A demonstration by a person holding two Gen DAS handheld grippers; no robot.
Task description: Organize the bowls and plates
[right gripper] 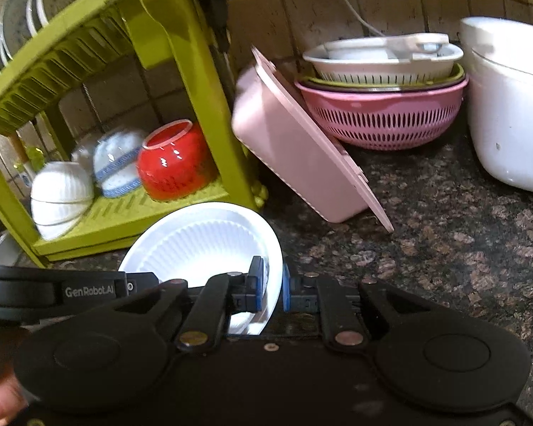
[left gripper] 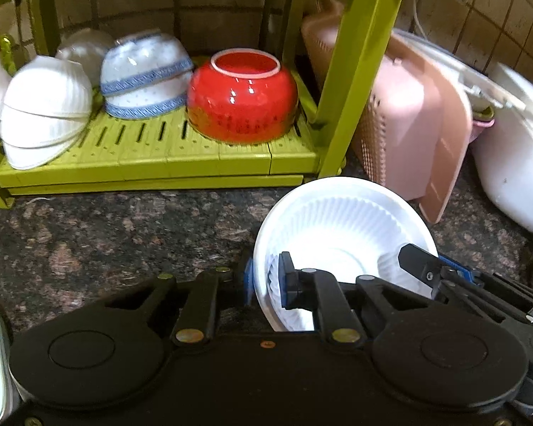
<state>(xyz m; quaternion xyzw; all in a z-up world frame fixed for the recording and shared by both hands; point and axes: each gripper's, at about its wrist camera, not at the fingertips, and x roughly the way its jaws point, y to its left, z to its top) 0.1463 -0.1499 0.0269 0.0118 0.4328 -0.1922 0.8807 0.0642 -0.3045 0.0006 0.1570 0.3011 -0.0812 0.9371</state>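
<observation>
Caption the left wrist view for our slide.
Both hand-held grippers clamp a white ribbed bowl before a green rack.

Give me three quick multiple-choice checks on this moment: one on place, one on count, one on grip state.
1. Where is the red bowl?
A. on the counter
B. on the green rack's lower shelf
C. in the pink colander

2. How many bowls are in the blue-banded stack?
A. two
B. four
C. five

3. What holds the ribbed white bowl?
A. left gripper only
B. neither
C. both grippers

Answers: 1 B, it sits upside down on the slatted shelf. 2 A, two banded rims show. 3 C, the left gripper and right gripper each clamp its rim.
</observation>
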